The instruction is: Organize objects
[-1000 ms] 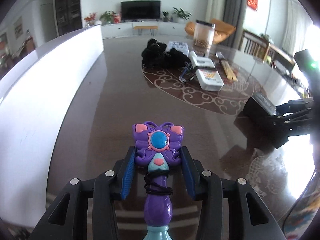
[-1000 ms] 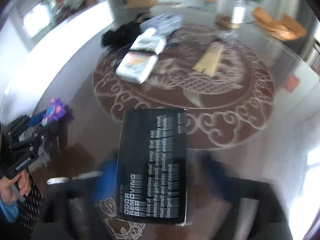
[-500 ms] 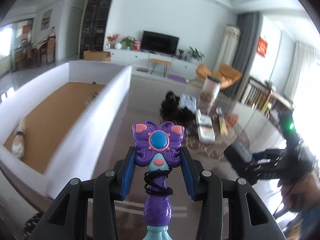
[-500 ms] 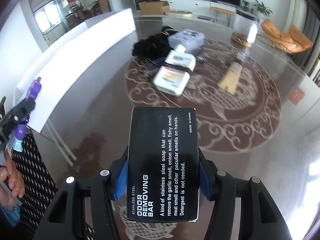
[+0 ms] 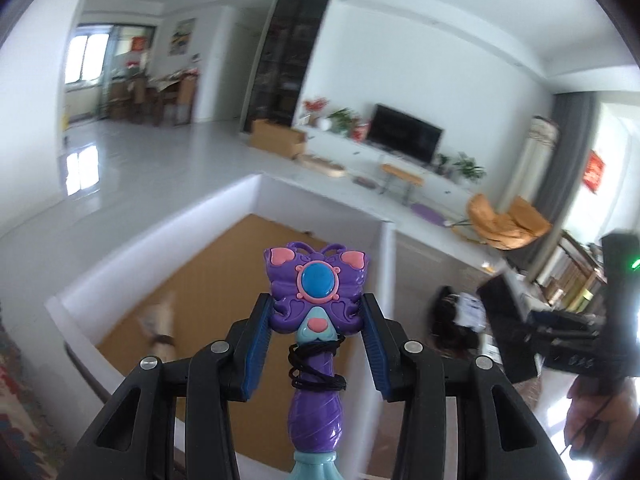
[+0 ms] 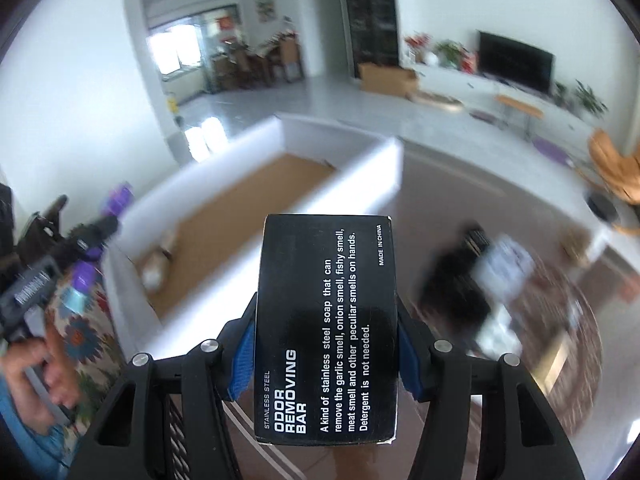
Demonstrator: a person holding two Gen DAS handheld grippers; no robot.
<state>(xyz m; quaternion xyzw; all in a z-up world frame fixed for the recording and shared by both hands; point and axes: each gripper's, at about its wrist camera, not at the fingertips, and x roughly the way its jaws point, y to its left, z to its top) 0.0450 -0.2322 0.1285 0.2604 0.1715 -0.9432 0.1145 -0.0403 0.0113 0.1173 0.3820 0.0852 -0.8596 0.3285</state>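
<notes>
Our left gripper point(image 5: 316, 320) clamps the butterfly wand point(image 5: 316, 300); our right gripper point(image 6: 326, 344) clamps the black box point(image 6: 326, 320). The white bin point(image 5: 224, 280) lies at eleven o'clock, nearer the left.

Both tools are raised and clamped on loads, left tool point(image 5: 316, 316) level, right tool point(image 6: 326, 344) beside it.

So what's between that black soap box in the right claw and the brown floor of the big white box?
Only the white box's near wall: in the right wrist view, the black soap box sits in front of it, with the brown floor beyond.
</notes>
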